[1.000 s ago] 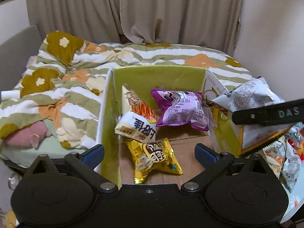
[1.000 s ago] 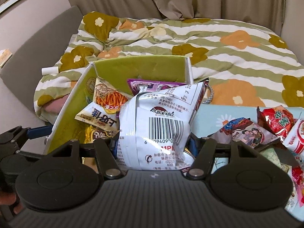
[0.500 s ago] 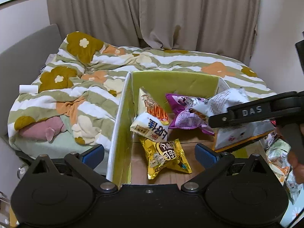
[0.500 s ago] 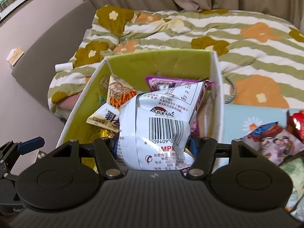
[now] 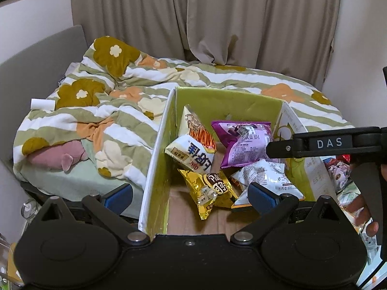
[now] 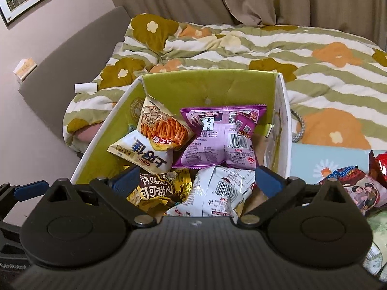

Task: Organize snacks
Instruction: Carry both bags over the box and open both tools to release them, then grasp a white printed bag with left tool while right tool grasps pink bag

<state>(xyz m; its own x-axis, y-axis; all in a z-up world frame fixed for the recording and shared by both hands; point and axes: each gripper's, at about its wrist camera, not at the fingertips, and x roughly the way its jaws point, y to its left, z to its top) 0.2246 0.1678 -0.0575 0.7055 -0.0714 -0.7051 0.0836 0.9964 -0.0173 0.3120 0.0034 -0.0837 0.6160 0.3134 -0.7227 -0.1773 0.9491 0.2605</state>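
Five snack packets (image 6: 215, 142) jumbled in green-lined box (image 6: 208, 84)

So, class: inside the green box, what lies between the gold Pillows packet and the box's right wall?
The white barcode packet lies between the gold Pillows packet and the right wall of the green box, in the right wrist view.

I see the box (image 6: 212, 87) standing against the bed (image 6: 314, 48), which lies behind it and to its left. Inside the box, the fries bag (image 6: 164, 125) leans in the rear left corner, overlapping the Oishi bag (image 6: 142, 154) in front of it. The barcode bag (image 6: 222, 140) lies at rear right. The Pillows bag (image 6: 157, 188) lies at front left, with the white bag (image 6: 217, 193) touching its right. Loose snacks (image 6: 358, 191) lie on the table (image 6: 321, 159) right of the box.
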